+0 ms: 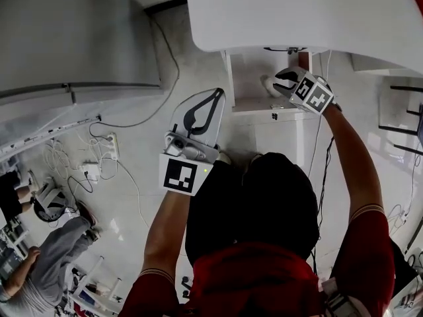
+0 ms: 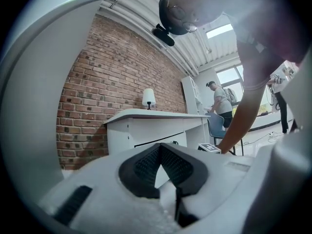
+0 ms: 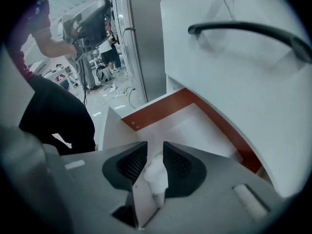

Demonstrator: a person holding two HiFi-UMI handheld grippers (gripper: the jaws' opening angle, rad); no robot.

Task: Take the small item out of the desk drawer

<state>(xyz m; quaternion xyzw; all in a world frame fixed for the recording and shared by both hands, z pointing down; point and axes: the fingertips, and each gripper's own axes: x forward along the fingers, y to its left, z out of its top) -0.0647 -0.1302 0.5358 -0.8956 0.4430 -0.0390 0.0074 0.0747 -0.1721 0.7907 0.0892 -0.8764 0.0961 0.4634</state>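
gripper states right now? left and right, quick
Left gripper: shut, nothing between the jaws.
Right gripper: open, white crumpled item sits between the jaws, not clamped.

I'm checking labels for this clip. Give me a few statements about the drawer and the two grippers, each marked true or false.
1. The desk drawer stands open. True.
2. The left gripper reaches into the drawer. False: it hangs over the floor, short of the drawer, with its jaws together and nothing between them.
3. A white crumpled item shows between the jaws of the right gripper. True.
4. The right gripper's jaws are shut tight. False: they stand apart, over the open drawer.
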